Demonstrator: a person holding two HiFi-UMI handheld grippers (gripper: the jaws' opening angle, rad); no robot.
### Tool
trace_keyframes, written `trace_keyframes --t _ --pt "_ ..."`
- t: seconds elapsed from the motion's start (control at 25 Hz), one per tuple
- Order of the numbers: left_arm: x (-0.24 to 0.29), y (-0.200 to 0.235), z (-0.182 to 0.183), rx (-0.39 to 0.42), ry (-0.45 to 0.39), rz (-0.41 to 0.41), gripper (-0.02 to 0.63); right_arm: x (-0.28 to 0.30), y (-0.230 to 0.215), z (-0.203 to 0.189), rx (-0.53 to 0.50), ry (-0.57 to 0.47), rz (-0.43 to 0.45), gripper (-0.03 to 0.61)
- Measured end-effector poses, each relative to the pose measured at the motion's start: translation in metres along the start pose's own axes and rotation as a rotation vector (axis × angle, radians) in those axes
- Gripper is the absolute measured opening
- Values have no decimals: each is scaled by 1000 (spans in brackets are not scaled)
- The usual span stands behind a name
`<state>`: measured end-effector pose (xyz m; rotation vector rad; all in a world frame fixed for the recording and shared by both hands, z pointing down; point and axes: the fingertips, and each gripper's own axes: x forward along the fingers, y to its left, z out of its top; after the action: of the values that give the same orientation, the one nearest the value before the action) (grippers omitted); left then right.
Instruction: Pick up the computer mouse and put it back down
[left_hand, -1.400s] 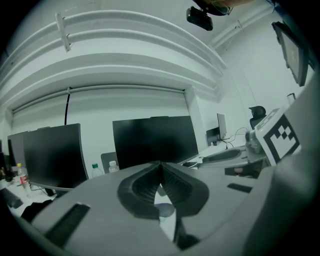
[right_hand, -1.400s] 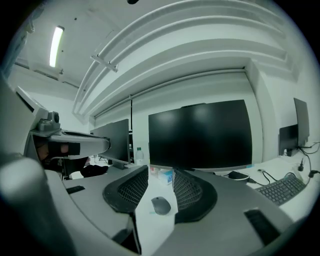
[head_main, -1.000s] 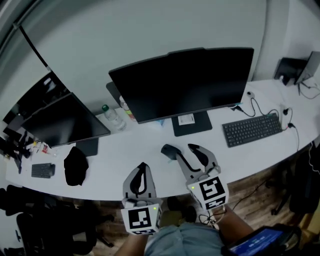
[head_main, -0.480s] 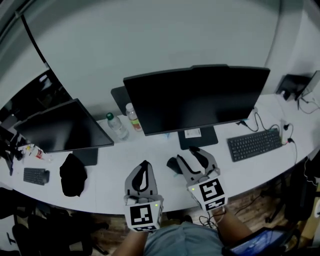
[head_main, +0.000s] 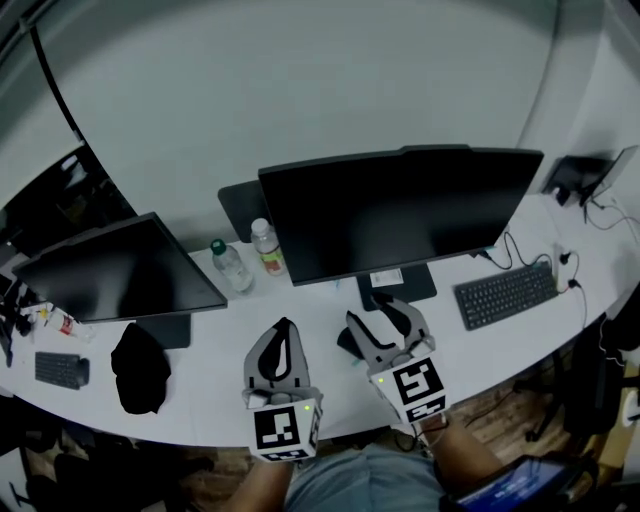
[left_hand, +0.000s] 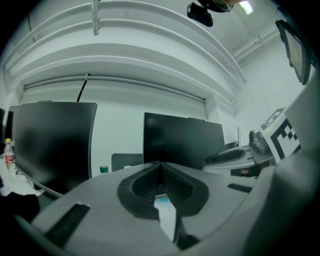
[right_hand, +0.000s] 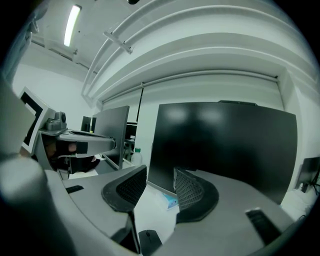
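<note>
A long white counter (head_main: 220, 322) curves along a pale wall, seen from above, with a large dark monitor (head_main: 400, 215) at its middle. The computer mouse (head_main: 349, 343), small and black, lies on the counter in front of the monitor's stand, toward the near edge and a little left of the stand. The right hand-held gripper (head_main: 370, 308) points at the monitor from in front of it, directly beside the mouse, and partly covers it from above. In the right gripper view its jaws stand about half open and have just opened a little further. The mouse (right_hand: 148, 242) shows low in the gap behind the pads, lying on the counter with neither pad touching it. It is hard to judge how far above the mouse this gripper sits. The left hand-held gripper (head_main: 284, 325) is in front of the monitor's left edge, also pointing toward it. Its jaws are closed together with nothing between them, as the left gripper view (left_hand: 160, 163) confirms. Left of the monitor stand two clear bottles (head_main: 230, 265) and a second dark monitor (head_main: 120, 265). A keyboard (head_main: 505, 292) lies to the large monitor's right.
</note>
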<state>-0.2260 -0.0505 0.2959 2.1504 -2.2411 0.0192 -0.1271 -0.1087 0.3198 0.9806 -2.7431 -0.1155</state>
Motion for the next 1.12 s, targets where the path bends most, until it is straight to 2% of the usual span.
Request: trace_keyframes --t 0.4,0.84,1.12 --pt "10 2 -21 -28 62 18 5 13 -4 -24 24 51 32 189" --pt "10 1 -73 -72 181 79 5 25 5 -97 53 193 124 201" --pt "4 -6 -106 -100 266 106 5 27 17 -154 85 313 194 232"
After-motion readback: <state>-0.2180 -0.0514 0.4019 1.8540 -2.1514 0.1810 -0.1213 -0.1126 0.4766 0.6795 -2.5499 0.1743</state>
